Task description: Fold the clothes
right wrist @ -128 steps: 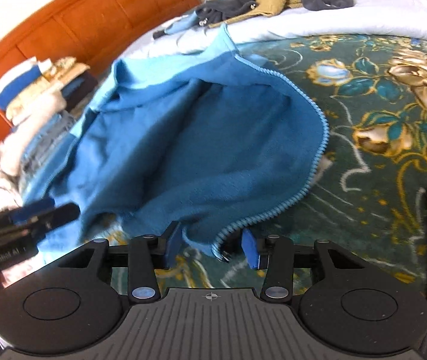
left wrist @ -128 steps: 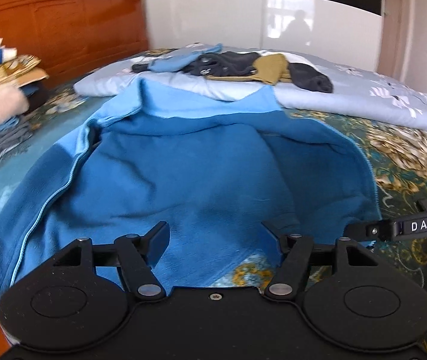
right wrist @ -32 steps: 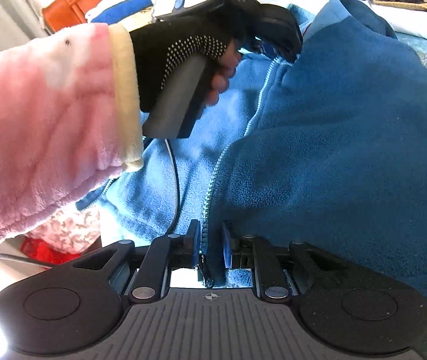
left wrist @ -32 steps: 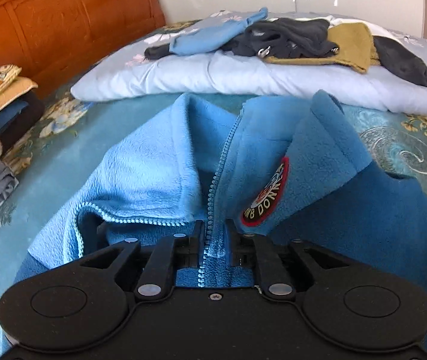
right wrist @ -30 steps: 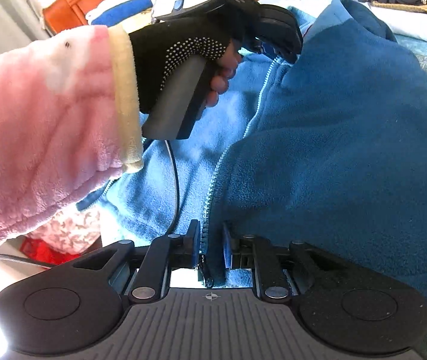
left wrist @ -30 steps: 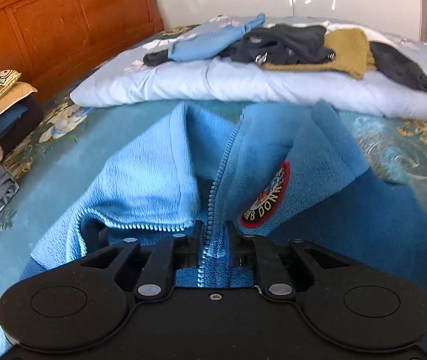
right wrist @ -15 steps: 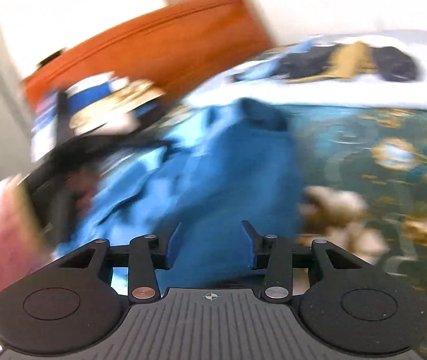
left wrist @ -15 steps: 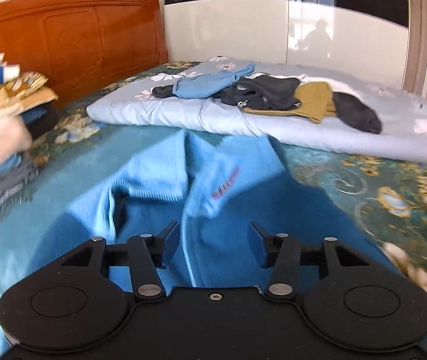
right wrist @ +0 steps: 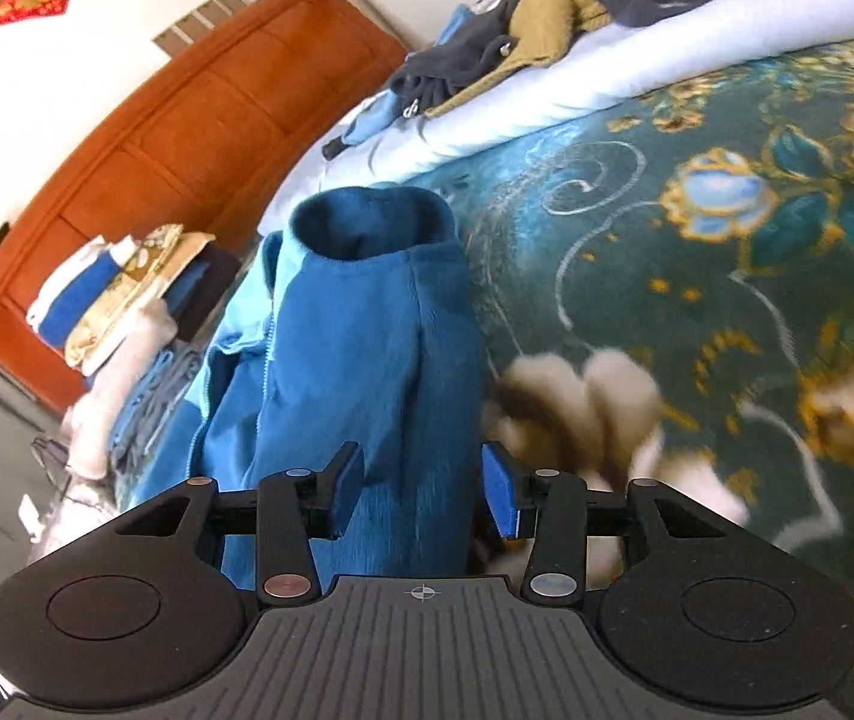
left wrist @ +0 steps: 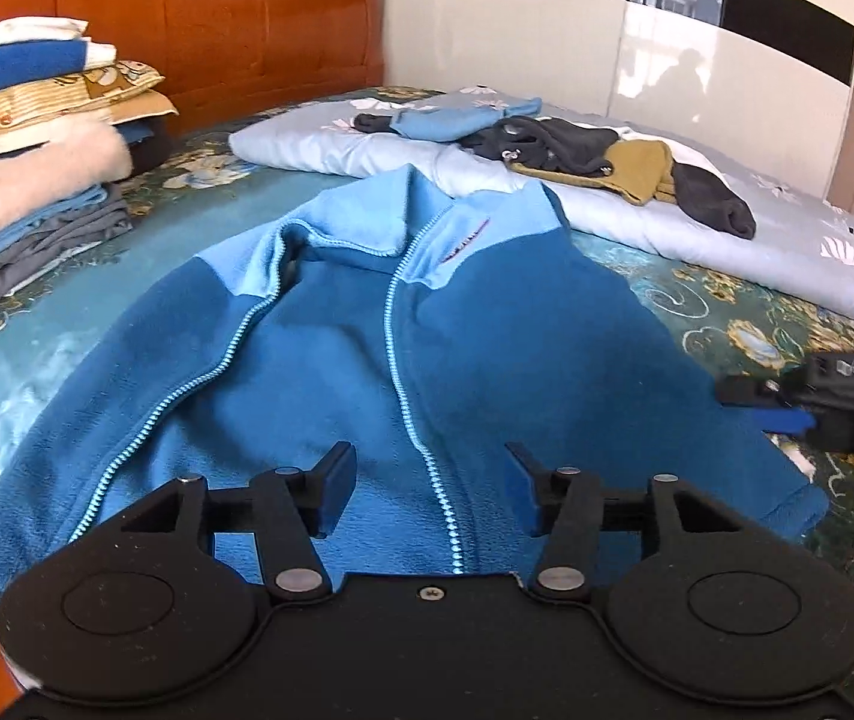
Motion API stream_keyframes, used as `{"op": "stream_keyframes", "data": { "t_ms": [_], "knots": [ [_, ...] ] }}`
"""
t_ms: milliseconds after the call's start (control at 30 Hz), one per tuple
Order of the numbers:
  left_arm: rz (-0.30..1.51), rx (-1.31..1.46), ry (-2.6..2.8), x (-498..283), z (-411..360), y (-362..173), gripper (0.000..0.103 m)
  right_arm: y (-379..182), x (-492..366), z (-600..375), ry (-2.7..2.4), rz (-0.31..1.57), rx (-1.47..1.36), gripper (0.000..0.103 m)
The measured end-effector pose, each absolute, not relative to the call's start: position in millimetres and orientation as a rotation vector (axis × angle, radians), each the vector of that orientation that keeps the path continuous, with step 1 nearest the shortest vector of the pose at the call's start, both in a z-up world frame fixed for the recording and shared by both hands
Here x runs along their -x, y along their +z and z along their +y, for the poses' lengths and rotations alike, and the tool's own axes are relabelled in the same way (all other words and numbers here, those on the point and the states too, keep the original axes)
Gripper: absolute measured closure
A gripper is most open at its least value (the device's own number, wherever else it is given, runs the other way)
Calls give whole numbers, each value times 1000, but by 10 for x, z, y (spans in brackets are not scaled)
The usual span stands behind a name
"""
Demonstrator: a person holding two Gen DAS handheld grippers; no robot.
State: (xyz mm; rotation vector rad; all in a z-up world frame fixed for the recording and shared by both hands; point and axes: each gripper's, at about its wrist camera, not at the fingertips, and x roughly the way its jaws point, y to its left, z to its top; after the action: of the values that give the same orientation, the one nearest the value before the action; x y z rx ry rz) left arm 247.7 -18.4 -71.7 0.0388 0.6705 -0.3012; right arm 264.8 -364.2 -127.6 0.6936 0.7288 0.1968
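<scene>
A blue fleece jacket point(left wrist: 487, 348) lies front up on the bed, its zipper running down the middle and its light-blue collar at the far end. My left gripper point(left wrist: 427, 486) hovers open over the hem, one finger on each side of the zipper, and neither touches the cloth. The right gripper point(left wrist: 787, 414) shows at the right edge beside the jacket's side. In the right wrist view my right gripper point(right wrist: 421, 492) stands open above the jacket's right sleeve and side point(right wrist: 361, 360), with the pads not pressing on the fabric.
A stack of folded clothes point(left wrist: 37, 138) sits at the left by the wooden headboard point(left wrist: 187, 18). Behind the jacket, a pale quilt point(left wrist: 757, 240) carries a heap of unfolded garments point(left wrist: 577, 150). To the right spreads the floral bedspread point(right wrist: 697, 240).
Both grippers were shut on the jacket's zipper edge; now they stand open and have drawn back. The jacket has dropped and lies spread flat. The right gripper has swung to the jacket's right side.
</scene>
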Motion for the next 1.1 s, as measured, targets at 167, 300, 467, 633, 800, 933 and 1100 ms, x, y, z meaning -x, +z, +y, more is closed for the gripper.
{"op": "stream_keyframes", "data": {
  "t_ms": [167,300,467,633,800,933,1100],
  "knots": [
    [674,-29,-299,-2482,-161,-747,50,-1390,-2918,-3587,201,786,-714,62],
    [686,-20,-290,-2507,-126,-785,50,-1422,-2984,-3508,215,808,-704,77],
    [687,-12,-287,-2534,-109,-790,50,-1290,-2812,-3531,180,755,-656,89],
    [685,-11,-296,-2513,-100,-777,50,-1126,-2398,-3779,103,678,-669,90],
    [685,-10,-295,-2517,-99,-782,49,-1041,-1869,-4085,-47,629,-649,90],
    [682,-11,-315,-2518,-160,-790,49,-1157,-1577,-4343,-158,668,-657,90],
    [680,-25,-333,-2493,-249,-779,49,-1277,-1600,-4358,-182,713,-675,89]
  ]
}}
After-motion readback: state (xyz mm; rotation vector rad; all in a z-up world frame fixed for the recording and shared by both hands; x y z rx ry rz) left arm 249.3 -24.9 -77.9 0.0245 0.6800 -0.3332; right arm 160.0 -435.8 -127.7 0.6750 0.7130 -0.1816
